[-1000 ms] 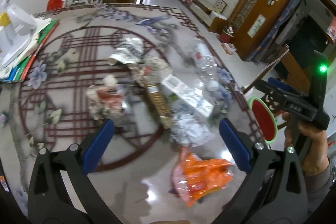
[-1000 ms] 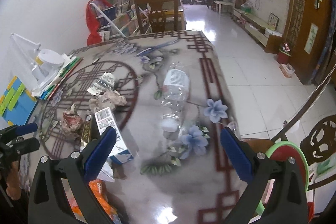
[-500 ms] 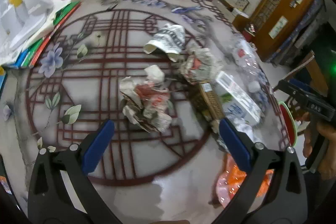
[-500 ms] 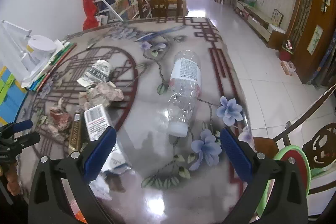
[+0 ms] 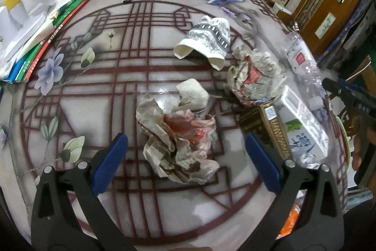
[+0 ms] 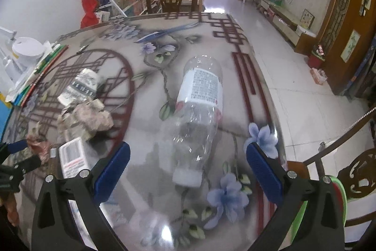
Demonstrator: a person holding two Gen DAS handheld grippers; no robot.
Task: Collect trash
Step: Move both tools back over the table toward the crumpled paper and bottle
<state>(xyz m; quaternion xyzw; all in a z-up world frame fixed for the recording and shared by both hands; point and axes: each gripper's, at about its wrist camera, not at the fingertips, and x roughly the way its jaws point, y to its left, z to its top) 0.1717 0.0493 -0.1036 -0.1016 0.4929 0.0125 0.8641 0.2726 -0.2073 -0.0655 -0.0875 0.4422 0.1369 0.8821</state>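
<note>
the left gripper (image 5: 185, 161) is spread wide, pinching nothing, and the crumpled paper wad (image 5: 178, 135) sits right in the middle of its frame, just ahead of and between the two blue pads (image 5: 109, 164). the wad is a lumpy ball with no real long axis, so from where i stand a straight push forward looks enough to bracket it.

the right gripper (image 6: 186, 171) is also spread and empty. the plastic bottle (image 6: 199, 109) lies on its side on the counter (image 6: 145, 91), centre of that frame, its white cap end nearest the gripper and its base pointing toward the upper middle. its long axis runs almost along the fingers rather than across them, so i'd judge the neck is the part the jaws would meet first.

the other scraps, a second wad (image 5: 253, 79), a folded printed paper (image 5: 206, 39), a gold box (image 5: 270, 126) and a white carton (image 5: 303, 124), lie right of centre in the left view, between the two grippers.
</note>
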